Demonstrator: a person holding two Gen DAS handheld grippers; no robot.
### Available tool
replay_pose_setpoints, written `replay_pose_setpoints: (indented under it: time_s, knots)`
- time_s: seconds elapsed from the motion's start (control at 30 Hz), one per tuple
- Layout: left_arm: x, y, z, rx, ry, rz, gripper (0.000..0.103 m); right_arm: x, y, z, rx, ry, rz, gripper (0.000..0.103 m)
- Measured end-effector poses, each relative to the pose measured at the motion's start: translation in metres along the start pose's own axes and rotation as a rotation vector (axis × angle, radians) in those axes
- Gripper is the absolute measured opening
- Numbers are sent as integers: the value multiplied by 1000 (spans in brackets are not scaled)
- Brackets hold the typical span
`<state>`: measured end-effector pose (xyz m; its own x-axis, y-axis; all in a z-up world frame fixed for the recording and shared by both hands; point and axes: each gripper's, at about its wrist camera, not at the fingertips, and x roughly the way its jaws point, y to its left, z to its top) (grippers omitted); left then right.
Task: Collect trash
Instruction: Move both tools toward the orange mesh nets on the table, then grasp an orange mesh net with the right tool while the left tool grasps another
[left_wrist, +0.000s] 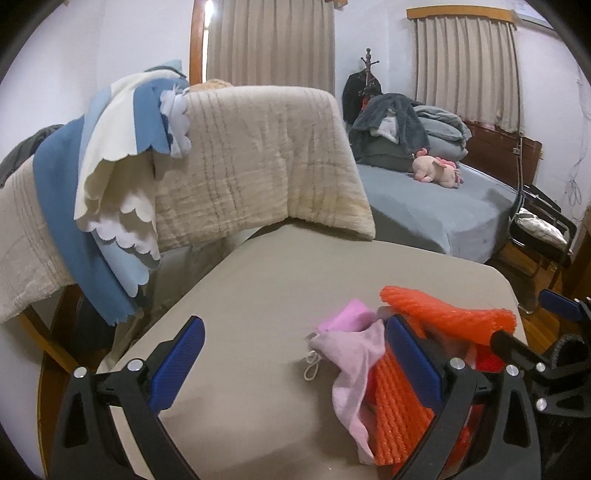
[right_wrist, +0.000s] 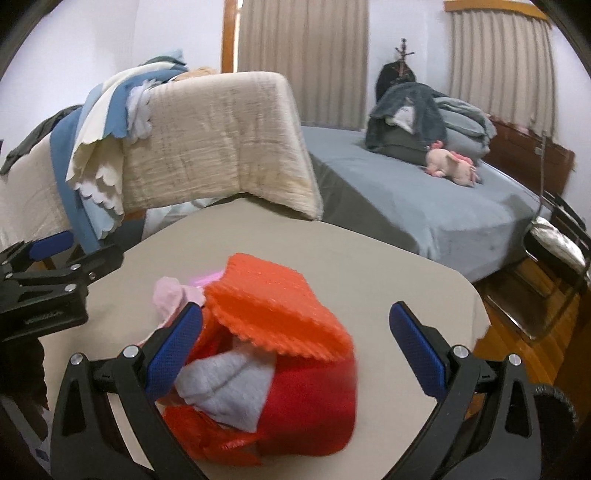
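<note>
A red bag (right_wrist: 310, 406) near the bench's (right_wrist: 369, 266) near edge holds orange foam netting (right_wrist: 273, 306) and grey cloth (right_wrist: 229, 391). Right tool (right_wrist: 295, 343) and left tool (left_wrist: 295, 354) both gape wide, gripping nothing.

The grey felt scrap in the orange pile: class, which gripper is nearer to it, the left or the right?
Right. The grey felt scrap lies just inside the open right gripper, beside one finger. The left gripper, also open, sits off to the pile's far side.

Beige table (left_wrist: 258, 280) (orange netting (left_wrist: 443, 314), pink cloth (left_wrist: 354, 347))
</note>
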<state>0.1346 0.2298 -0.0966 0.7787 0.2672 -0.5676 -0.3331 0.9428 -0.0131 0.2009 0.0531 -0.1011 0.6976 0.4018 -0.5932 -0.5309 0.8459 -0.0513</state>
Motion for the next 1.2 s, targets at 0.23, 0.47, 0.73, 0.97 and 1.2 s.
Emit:
replay_pose_setpoints:
  time_s: [0.23,0.47,0.73,0.97,1.2]
  knots:
    - [12,4,0,2,13,7,97,20,4,2,-21,28,29,93]
    - [15,2,-1,6,15,-6,97,31,-6,-1,41,99,148,32]
    - [9,-15,-5,24,18,-52,97,15,-18,-5,47,66,140,12]
    - [5,-40,-9,49,32,-120,87,-7,-42,-13,97,44,90,12]
    - [19,-66,-23,104,106,-171,67,-14,-52,-24,115,57,76,12]
